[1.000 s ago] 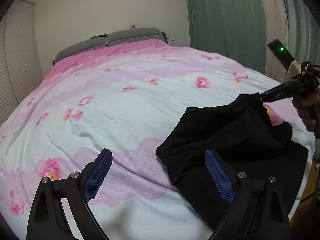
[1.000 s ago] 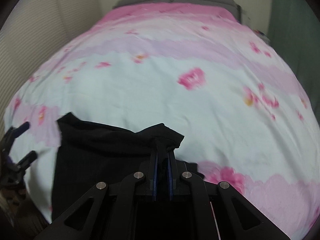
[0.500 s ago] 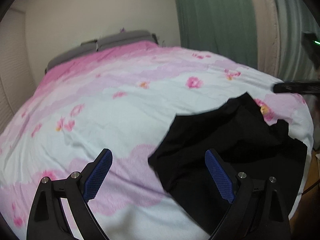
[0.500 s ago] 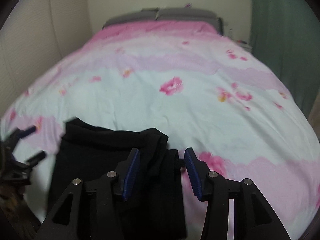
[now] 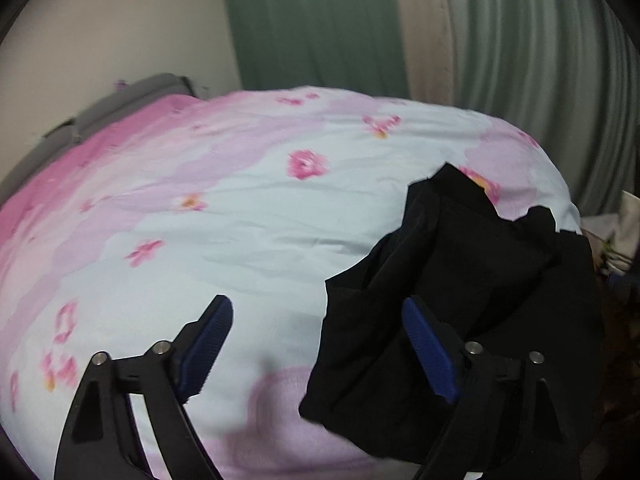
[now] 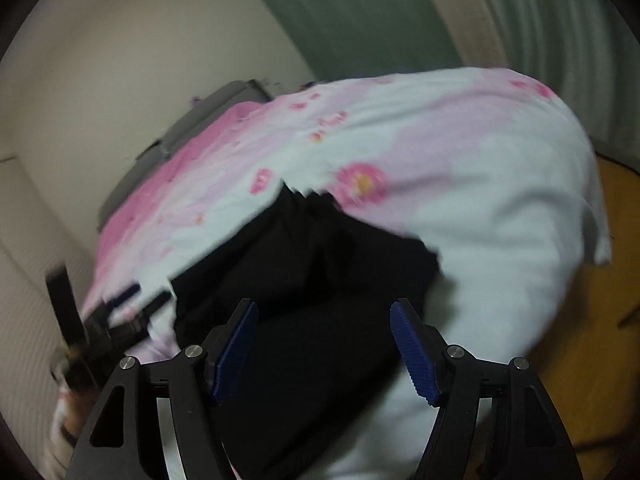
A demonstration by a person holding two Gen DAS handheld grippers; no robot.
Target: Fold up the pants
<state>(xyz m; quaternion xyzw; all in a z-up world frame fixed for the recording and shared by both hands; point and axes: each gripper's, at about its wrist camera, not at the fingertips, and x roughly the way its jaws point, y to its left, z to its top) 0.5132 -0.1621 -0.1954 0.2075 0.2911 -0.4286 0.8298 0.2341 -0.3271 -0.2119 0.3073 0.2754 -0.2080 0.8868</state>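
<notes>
The black pants (image 5: 472,280) lie folded in a loose heap at the near right corner of the bed. They also show in the right wrist view (image 6: 320,280), blurred by motion. My left gripper (image 5: 320,344) is open and empty, just above the pants' left edge. My right gripper (image 6: 324,344) is open and empty over the near part of the pants. The left gripper shows small at the left of the right wrist view (image 6: 136,300).
The bed has a pink and pale blue flowered cover (image 5: 224,216) and a grey headboard (image 5: 132,96). Green and grey curtains (image 5: 320,24) hang beyond it. A wooden floor (image 6: 600,320) lies beside the bed's right edge.
My right gripper, shut on the pants' edge a second ago, opened and let go, then swung away. Both cameras tilted and turned; the pants settled on the bed.
</notes>
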